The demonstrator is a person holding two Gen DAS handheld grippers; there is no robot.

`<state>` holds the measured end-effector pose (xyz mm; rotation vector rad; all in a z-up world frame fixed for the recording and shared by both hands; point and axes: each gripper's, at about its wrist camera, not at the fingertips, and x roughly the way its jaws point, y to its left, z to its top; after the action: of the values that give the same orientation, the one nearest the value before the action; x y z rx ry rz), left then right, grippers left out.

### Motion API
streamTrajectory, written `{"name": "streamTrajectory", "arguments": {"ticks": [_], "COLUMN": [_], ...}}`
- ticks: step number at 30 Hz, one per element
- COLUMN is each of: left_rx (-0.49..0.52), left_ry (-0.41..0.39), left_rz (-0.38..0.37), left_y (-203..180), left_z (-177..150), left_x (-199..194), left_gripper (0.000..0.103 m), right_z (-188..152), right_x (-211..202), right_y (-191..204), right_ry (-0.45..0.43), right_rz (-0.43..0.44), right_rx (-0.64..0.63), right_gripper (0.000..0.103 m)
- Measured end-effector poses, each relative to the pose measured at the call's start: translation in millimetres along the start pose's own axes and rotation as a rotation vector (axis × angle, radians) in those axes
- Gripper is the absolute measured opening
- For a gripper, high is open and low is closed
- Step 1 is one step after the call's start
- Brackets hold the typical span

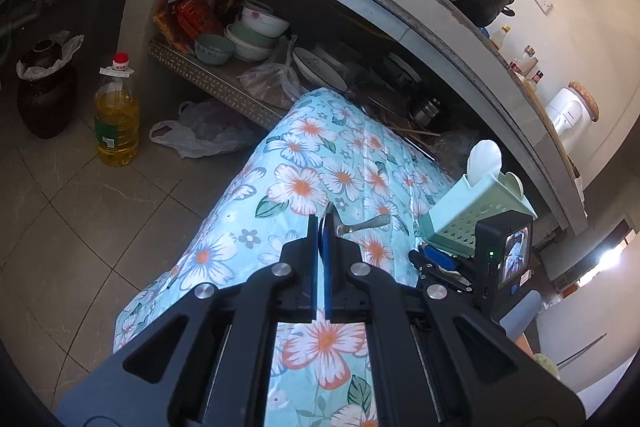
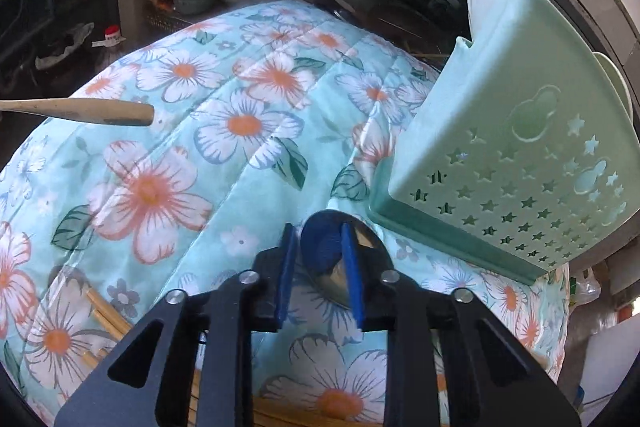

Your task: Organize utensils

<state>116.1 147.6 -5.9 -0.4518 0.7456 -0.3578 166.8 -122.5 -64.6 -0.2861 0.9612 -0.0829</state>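
Observation:
My left gripper is shut on the end of a metal spoon whose handle sticks out to the right above the floral cloth. A mint-green utensil holder with star holes lies tilted on the cloth, with a white spoon in it. The holder fills the right of the right wrist view. My right gripper is partly open around the bowl of a metal spoon lying on the cloth just in front of the holder.
A wooden handle juts in from the left. Bamboo chopsticks lie on the cloth at lower left. A shelf with bowls, an oil bottle and a dark jar stand beyond the table.

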Motion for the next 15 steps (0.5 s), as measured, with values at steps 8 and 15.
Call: {"name": "streamTrajectory", "arguments": {"ticks": [8, 15], "left_rx": [0.088, 0.237], "left_ry": [-0.090, -0.214], "left_rz": [-0.070, -0.219], "left_y": [-28, -91], "left_z": [14, 43], "left_x": [-26, -63], "left_gripper": [0.000, 0.000], "right_z": [-1, -23], "right_x": [-34, -96], "right_y": [-22, -88], "right_ry": [-0.074, -0.201], "right_rz": [0.047, 0.119], "right_rx": [0.103, 0.313], "right_gripper": [0.004, 0.002]}}
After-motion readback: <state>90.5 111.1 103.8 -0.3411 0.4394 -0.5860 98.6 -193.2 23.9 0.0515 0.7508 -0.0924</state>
